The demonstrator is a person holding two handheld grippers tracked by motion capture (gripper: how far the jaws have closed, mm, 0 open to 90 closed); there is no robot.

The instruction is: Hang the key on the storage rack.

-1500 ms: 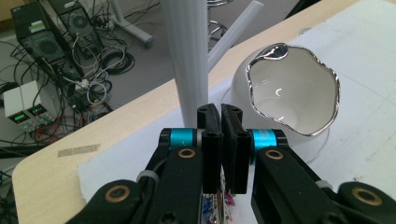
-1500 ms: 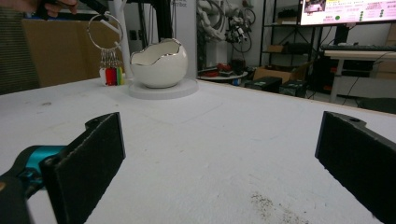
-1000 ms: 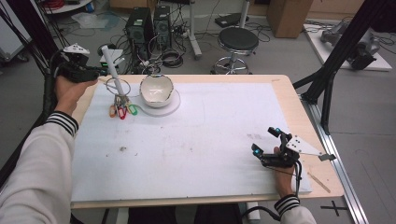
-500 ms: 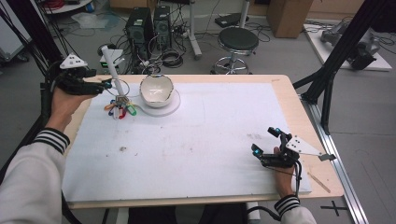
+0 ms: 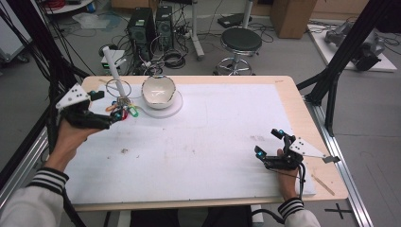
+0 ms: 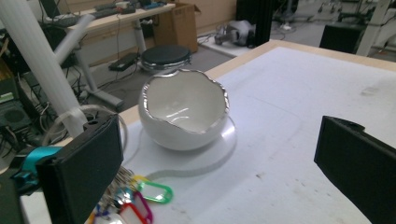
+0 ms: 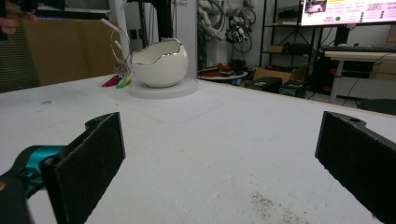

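Glossy white eggshell-shaped bowl (image 6: 184, 112): white inside and out, jagged rim edged in silver. It sits on a translucent, frosted white round base plate (image 6: 212, 156).

Bunch of coloured plastic key tags (image 5: 124, 111): green, magenta-purple, red and orange frames with white inserts; metal ring (image 5: 117, 87) silver. Thin post of the stand (image 5: 115, 71): white.

Pale wooden table (image 5: 302, 113): light tan border, covered by a white sheet (image 5: 208, 142) carrying small dark smudges.

Left gripper (image 6: 219, 172): black jaws, turquoise fitting at the side, light grey triangular plate on top. Right gripper (image 7: 224, 168): the same black, turquoise and grey.

Person's sleeve cuffs (image 5: 47, 179): black-and-white stripes, sleeve light grey.
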